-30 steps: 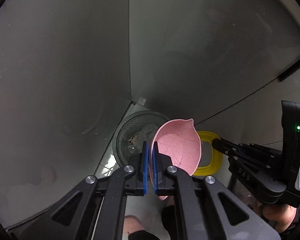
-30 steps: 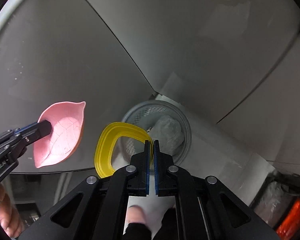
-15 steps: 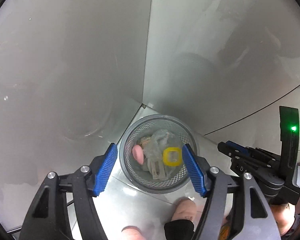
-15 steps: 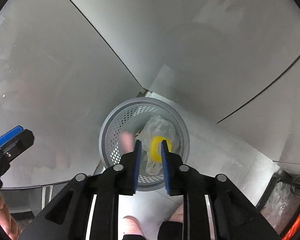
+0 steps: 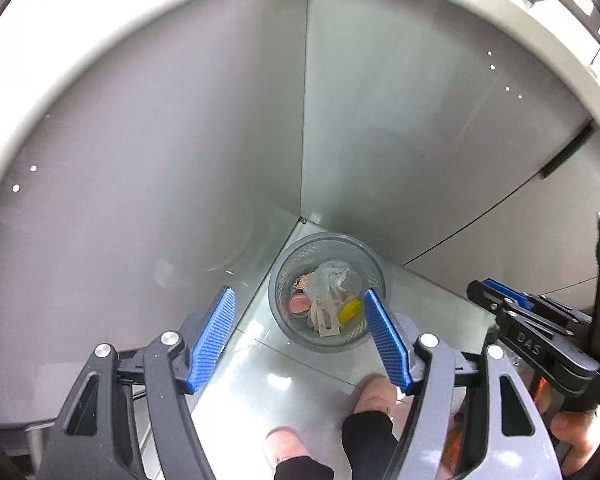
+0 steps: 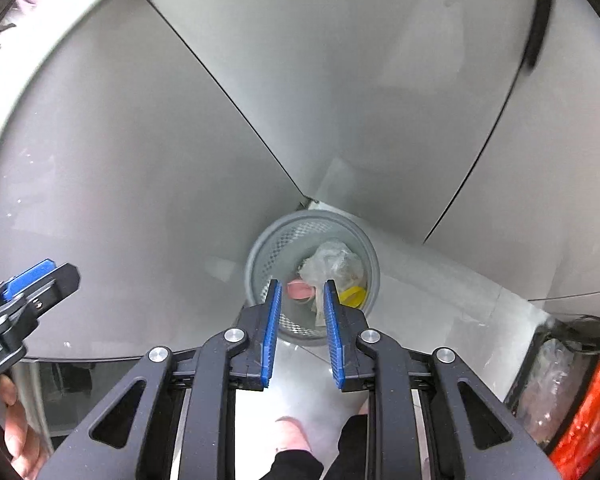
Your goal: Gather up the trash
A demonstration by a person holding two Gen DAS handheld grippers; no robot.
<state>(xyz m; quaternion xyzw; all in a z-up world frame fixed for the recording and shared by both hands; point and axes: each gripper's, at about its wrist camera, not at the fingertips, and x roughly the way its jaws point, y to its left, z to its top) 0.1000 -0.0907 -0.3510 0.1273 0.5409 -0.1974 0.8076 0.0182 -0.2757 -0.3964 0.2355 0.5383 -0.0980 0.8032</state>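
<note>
**Both grippers empty above the corner bin**

Grey mesh bin (image 5: pixel 327 292) sits on the floor in the corner where two grey wall panels (image 5: pixel 180 160) meet; its rim is close against the corner seam, with open floor (image 5: pixel 284 376) on the near side.

Left gripper (image 5: pixel 298 332) hangs above the bin, jaws spread wide, nothing between them. Right gripper (image 6: pixel 302 316) hangs over the bin's near rim, jaws parted by a narrower gap, also empty. The two are well apart side by side, each with clear air below.

In the bin: one pink dish (image 5: pixel 300 303), one yellow piece (image 5: pixel 350 311), one crumpled clear bag (image 5: pixel 334 278), some pale paper scraps under it.

Two feet (image 5: pixel 374 394) on the floor just near of the bin
</note>
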